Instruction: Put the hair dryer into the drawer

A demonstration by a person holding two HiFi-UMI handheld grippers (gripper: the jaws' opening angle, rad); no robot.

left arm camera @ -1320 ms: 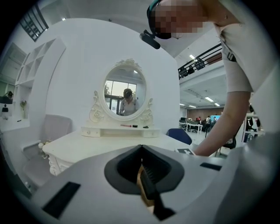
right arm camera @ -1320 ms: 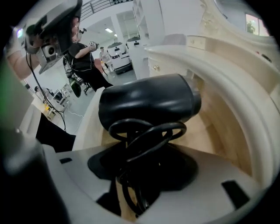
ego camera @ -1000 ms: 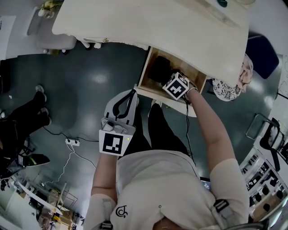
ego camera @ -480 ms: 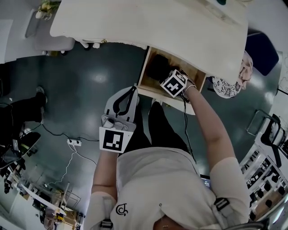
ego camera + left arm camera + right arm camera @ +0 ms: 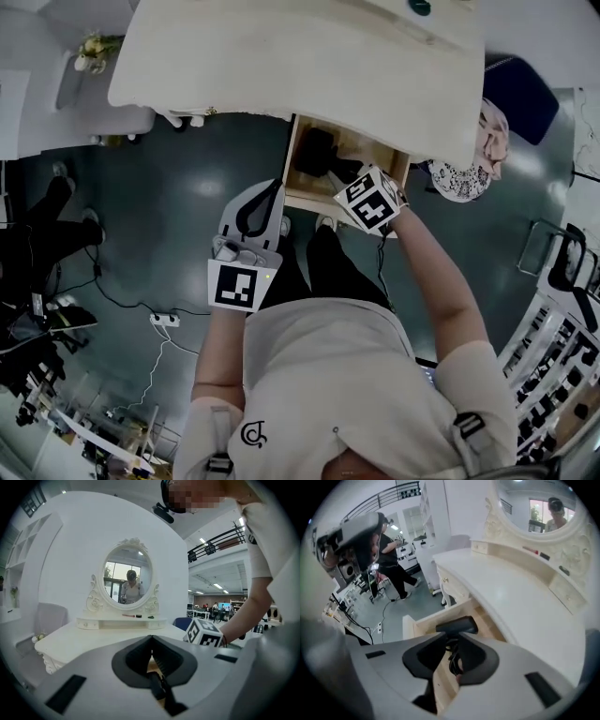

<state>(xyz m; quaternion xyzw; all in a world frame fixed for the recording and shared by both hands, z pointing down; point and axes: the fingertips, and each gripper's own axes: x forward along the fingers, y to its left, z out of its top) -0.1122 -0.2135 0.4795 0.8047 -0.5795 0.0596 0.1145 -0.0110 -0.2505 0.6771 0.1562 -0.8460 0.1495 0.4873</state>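
The black hair dryer (image 5: 320,153) (image 5: 457,625) lies inside the open wooden drawer (image 5: 298,192) (image 5: 421,623) under the white vanity table (image 5: 309,56), its cord (image 5: 454,662) coiled beside it. My right gripper (image 5: 345,180) (image 5: 451,640) hangs above the drawer, pointing steeply down at the dryer and clear of it. Its jaws are closing, a narrow gap is left and nothing is between them. My left gripper (image 5: 275,190) (image 5: 151,640) is held level in front of the drawer's left corner, shut and empty.
The oval mirror (image 5: 127,581) stands on the vanity, with small items on its shelf. A person in black (image 5: 37,234) is at the left, near a power strip (image 5: 164,319) and cables on the floor. A blue chair (image 5: 511,89) is at the right.
My right gripper has lifted up out of the drawer, leaving the hair dryer inside, and its jaws have narrowed. The left gripper has risen slightly.
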